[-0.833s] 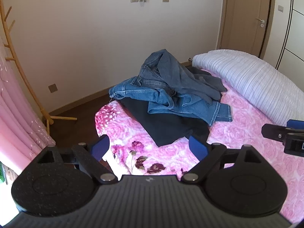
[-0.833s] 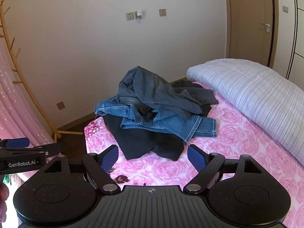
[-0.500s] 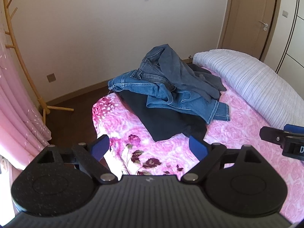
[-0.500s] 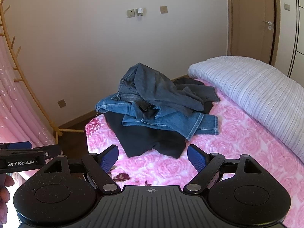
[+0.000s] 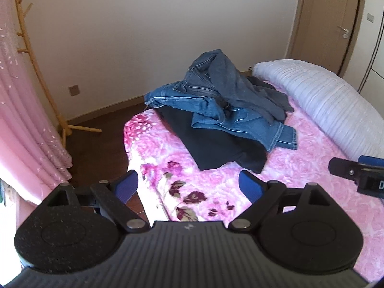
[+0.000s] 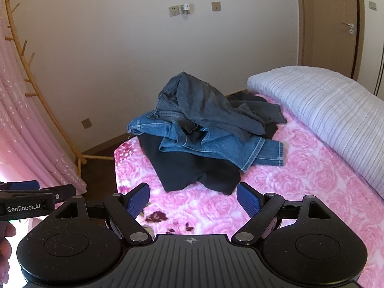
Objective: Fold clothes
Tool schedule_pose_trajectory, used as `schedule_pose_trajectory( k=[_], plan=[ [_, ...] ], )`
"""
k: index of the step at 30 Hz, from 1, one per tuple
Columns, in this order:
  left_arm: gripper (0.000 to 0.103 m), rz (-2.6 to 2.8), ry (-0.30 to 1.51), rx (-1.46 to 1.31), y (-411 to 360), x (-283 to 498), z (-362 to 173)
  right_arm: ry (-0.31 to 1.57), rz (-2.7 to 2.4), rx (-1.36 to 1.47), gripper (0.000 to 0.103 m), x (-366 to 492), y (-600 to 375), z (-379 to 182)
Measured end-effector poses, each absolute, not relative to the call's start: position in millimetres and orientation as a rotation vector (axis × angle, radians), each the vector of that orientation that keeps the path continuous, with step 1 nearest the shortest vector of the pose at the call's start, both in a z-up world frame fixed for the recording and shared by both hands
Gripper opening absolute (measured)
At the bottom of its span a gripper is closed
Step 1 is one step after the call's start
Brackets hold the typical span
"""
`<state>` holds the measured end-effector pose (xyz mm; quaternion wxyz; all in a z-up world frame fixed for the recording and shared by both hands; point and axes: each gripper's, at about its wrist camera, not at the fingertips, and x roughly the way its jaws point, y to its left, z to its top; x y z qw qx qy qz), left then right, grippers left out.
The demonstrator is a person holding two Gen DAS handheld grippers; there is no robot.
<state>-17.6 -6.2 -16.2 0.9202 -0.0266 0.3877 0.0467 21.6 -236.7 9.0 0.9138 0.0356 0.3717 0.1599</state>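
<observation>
A heap of clothes lies on the pink flowered bed (image 5: pixel 312 148) (image 6: pixel 300 175): crumpled blue jeans (image 5: pixel 230 115) (image 6: pixel 216 141), a darker denim piece (image 5: pixel 230 76) (image 6: pixel 199 100) piled on top, and a black garment (image 5: pixel 216 146) (image 6: pixel 189 170) spread underneath. My left gripper (image 5: pixel 188 187) hovers open over the bed's near corner, short of the black garment, nothing between its blue pads. My right gripper (image 6: pixel 193 200) is open too, just before the black garment's near hem. Each gripper shows at the edge of the other's view.
A rolled white striped quilt (image 5: pixel 324 105) (image 6: pixel 336 115) lies along the right of the bed. Pink curtains (image 5: pixel 21 120) and a wooden coat stand (image 6: pixel 48 110) stand at the left, dark floor (image 5: pixel 96 148) between them and the bed. A brown door (image 6: pixel 331 24) is at the far right.
Both grippers have crept forward toward the clothes heap, and the left one has tilted a bit further down. Both stay open and empty.
</observation>
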Motion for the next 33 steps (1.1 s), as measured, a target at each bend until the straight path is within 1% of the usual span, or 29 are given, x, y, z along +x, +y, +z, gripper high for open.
schedule_pose_trajectory(
  k=[4,7,9,14,18,21,29,33],
  plan=[
    [0.088,0.120,0.797,-0.066,-6,-27,-21,0.776,0.349,0.065,0.083,23,-245,2],
    [0.088,0.138,0.830,-0.079,0,-26,-31,0.790,0.353,0.063,0.083,29,-250,-6],
    [0.086,0.145,0.839,-0.076,6,-15,-38,0.789,0.354,0.061,0.083,34,-251,-8],
    [0.086,0.142,0.830,-0.013,20,29,-54,0.762,0.350,0.011,0.083,65,-242,-15],
    [0.086,0.080,0.845,-0.011,38,99,-76,0.756,0.346,-0.061,0.083,113,-226,-30],
    [0.086,0.023,0.863,0.021,47,176,-95,0.756,0.342,-0.137,0.083,159,-209,-47],
    [0.086,-0.207,0.801,0.215,49,381,-157,0.809,0.342,-0.351,0.083,310,-162,-115],
    [0.086,-0.303,0.737,0.281,46,450,-191,0.829,0.323,-0.470,0.083,383,-136,-154]
  ],
)
